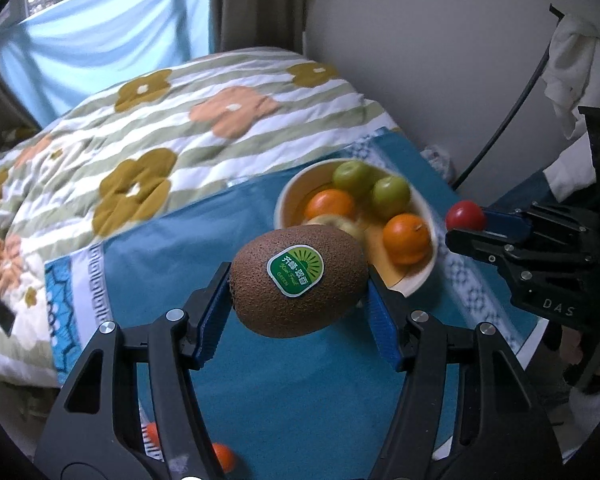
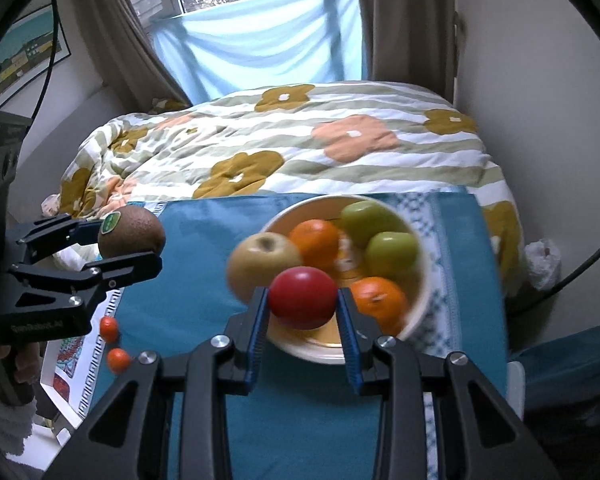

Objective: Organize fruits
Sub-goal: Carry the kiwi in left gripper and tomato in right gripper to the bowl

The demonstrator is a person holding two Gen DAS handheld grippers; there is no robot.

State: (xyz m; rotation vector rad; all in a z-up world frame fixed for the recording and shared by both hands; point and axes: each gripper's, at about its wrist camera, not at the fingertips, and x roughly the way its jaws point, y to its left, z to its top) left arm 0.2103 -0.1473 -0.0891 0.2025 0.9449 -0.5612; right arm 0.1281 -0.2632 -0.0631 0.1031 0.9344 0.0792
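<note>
We are mid-carry, the left hand-held gripper [image 1: 300,294] clamping a kiwi [image 1: 298,282] and the right hand-held gripper [image 2: 303,312] a red fruit [image 2: 303,297] above the teal cloth [image 2: 300,420], next lowering both into the bowl [image 2: 420,304].

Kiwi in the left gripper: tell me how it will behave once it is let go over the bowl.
The kiwi is egg-shaped, so it will probably roll or wobble. The bowl already holds oranges and green apples, so it may settle against them. Its fuzzy skin likely grips the left gripper pads well.
</note>
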